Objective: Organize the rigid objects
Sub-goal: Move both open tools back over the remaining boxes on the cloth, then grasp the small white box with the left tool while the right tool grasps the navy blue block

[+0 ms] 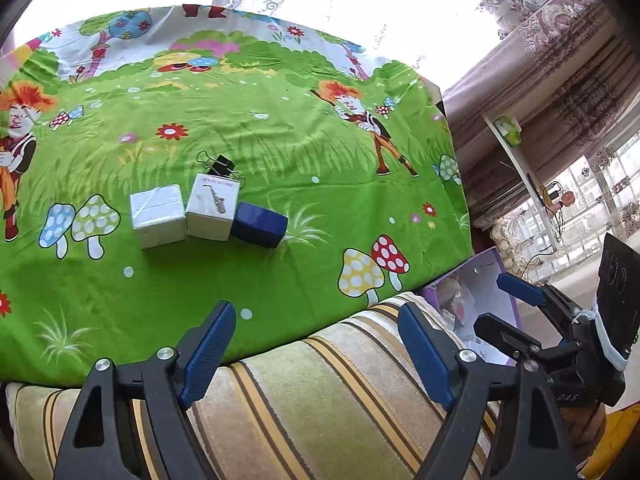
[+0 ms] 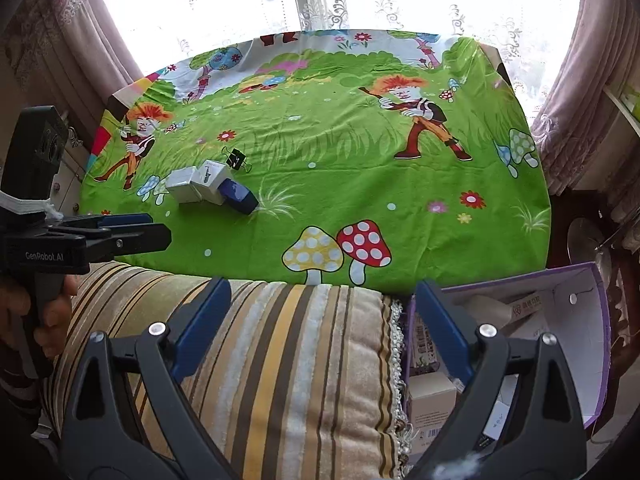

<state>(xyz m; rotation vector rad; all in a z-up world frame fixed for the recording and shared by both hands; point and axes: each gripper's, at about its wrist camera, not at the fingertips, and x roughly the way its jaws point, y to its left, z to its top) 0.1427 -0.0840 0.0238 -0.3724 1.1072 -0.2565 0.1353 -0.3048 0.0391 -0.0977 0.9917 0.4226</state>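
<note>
A plain white box [image 1: 158, 216] [image 2: 182, 184], a white box with a saxophone picture [image 1: 212, 206] [image 2: 210, 180] and a dark blue box [image 1: 259, 220] [image 2: 239, 196] lie side by side, touching, on the green cartoon tablecloth [image 1: 280, 152] [image 2: 340, 184]. A black binder clip [image 1: 220, 166] [image 2: 237, 160] lies just behind them. My left gripper [image 1: 316, 340] is open and empty, held over the striped cushion in front of the table. My right gripper [image 2: 320, 320] is open and empty over the cushion and bag; it also shows in the left wrist view [image 1: 508, 300].
A striped cushion [image 1: 340, 392] [image 2: 280, 360] lies along the table's near edge. A purple paper bag [image 2: 560, 320] [image 1: 480, 280] with several small boxes inside stands at the right of the cushion. Curtains and a window lie behind the table.
</note>
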